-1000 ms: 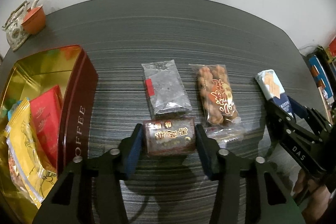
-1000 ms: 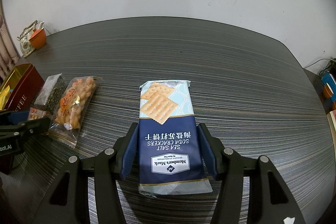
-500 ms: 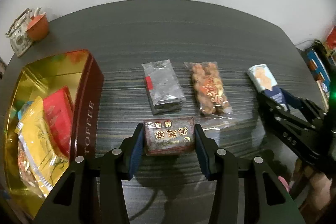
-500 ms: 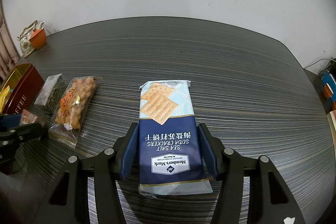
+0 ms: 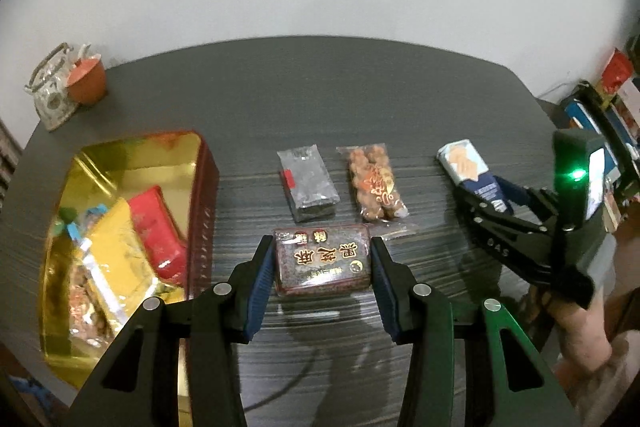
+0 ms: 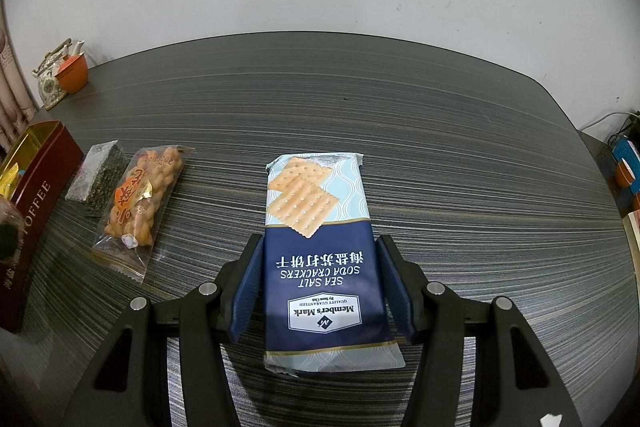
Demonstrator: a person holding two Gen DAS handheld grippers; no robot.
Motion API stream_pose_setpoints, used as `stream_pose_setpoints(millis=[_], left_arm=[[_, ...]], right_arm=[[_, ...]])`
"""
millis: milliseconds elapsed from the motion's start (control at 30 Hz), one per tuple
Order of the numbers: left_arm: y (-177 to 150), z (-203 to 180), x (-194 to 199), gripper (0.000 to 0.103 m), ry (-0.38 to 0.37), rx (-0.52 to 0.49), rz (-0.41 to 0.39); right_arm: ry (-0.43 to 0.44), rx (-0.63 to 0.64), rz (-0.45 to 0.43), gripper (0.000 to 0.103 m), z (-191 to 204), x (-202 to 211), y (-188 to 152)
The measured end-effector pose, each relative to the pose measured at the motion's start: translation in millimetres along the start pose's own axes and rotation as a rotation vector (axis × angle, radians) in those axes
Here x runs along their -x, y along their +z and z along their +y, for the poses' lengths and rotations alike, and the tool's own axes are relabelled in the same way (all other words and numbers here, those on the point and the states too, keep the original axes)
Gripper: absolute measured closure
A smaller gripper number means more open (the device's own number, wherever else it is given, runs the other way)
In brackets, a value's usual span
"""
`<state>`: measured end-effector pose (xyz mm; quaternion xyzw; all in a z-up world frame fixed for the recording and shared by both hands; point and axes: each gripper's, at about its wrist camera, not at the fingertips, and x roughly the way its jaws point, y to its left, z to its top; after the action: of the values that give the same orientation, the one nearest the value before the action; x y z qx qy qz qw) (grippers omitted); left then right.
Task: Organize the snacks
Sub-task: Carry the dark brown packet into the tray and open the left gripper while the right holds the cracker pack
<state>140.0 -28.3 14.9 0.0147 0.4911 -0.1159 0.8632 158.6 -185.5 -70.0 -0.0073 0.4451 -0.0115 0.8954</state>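
**Both grippers holding packets over the striped bench**

Closest in, the left gripper (image 5: 322, 259) points forward and slightly down, its blue-padded jaws pinching a dark brown snack packet (image 5: 321, 258) printed with gold Chinese characters; the packet appears raised above the bench (image 5: 360, 99). To the right, the right gripper (image 6: 320, 279) sits low and level, jaws pressed against both long sides of a cracker packet (image 6: 320, 247) that lies flat on the bench. Its label reads "SEA SALT SODA CRACKERS" and "Member's Mark", upside down from here. A bare hand (image 5: 580, 323) grips that tool's handle, where a green light glows.

Just beyond lie a bag of fried dough twists (image 6: 140, 195) and a grey foil packet (image 5: 306, 181), side by side. At the left stands an open gold-lined tin (image 6: 38, 183) marked "TOFFEE", already holding red and yellow packets. A teapot (image 5: 50, 95) and orange cup (image 5: 86, 81) sit at the far corner.
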Motion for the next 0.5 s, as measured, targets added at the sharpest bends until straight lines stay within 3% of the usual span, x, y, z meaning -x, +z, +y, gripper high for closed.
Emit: stream_pose_setpoints(millis=[300, 500], left_arm=[[3, 34, 36, 0.056, 0.043, 0.000, -0.051], [-4, 82, 48, 0.056, 0.109, 0.041, -0.047]], right_arm=[[-0.003, -0.002, 0.001, 0.050, 0, 0, 0], [-0.004, -0.001, 0.001, 0.050, 0, 0, 0]])
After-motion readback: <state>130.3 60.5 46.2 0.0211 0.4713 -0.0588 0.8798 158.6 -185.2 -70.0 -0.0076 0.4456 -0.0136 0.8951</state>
